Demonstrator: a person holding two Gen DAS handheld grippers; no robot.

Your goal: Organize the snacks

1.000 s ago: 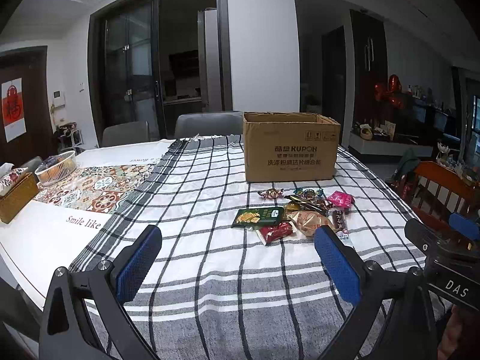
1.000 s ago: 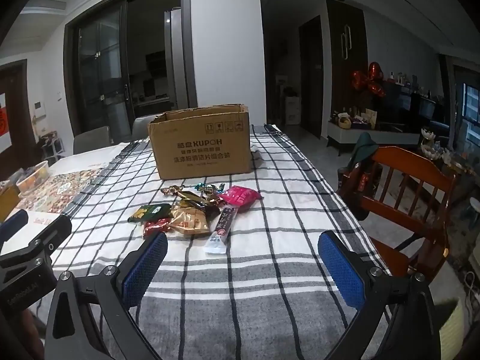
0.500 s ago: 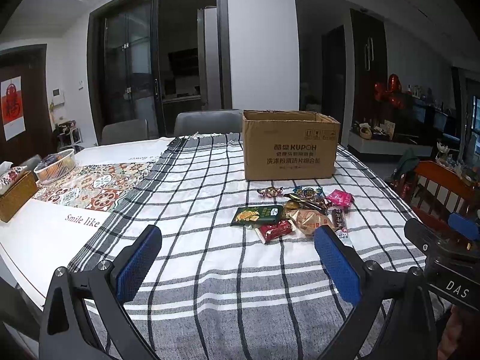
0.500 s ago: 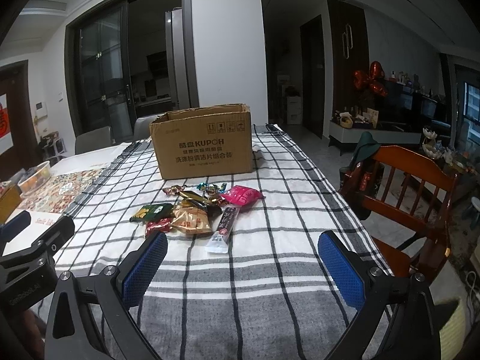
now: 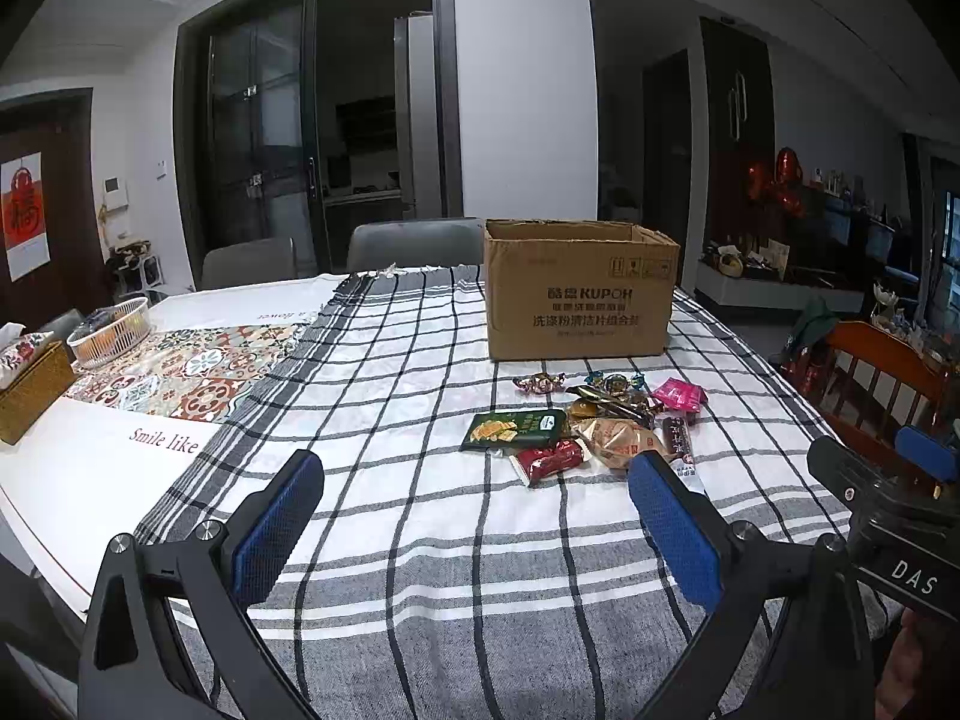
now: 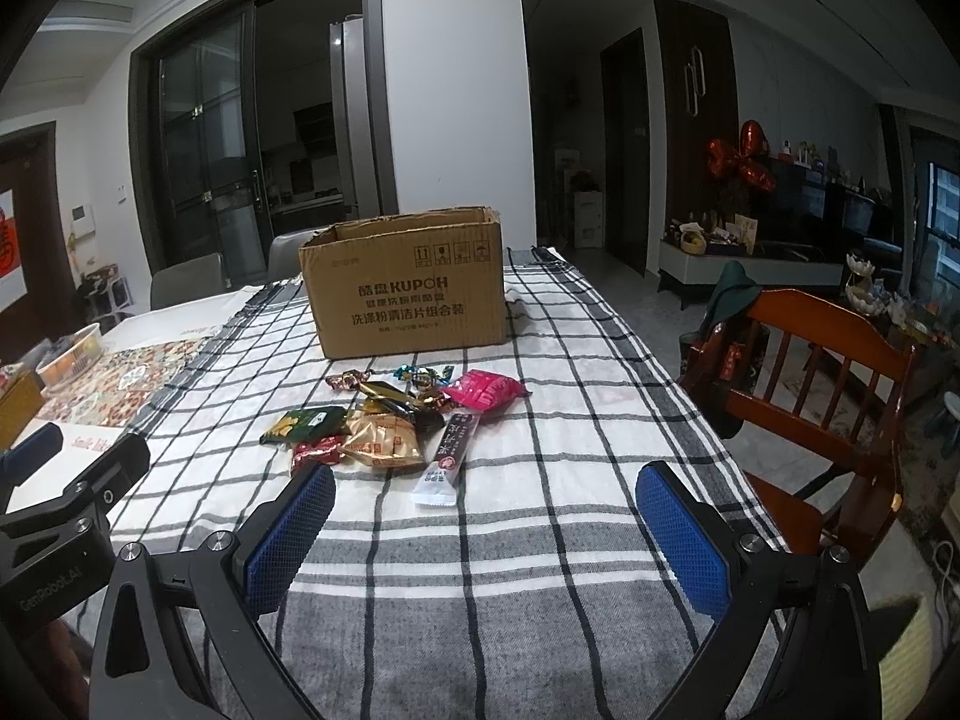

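The tabletop, covered by a checked cloth, is bounded at 3 o'clock by its edge beside a wooden chair. A cardboard box printed "KUPOH" is seen at 12 o'clock, open-topped. A heap of wrapped snacks lies before it. Both the left tool and right tool are held spread wide, empty, over bare cloth.

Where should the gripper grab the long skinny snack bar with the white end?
Probably across the middle of the long bar, from above with the right gripper. It lies flat, with its white end toward the gripper. Its right side is bare cloth, while the tan packet crowds its left, so slide in carefully there.
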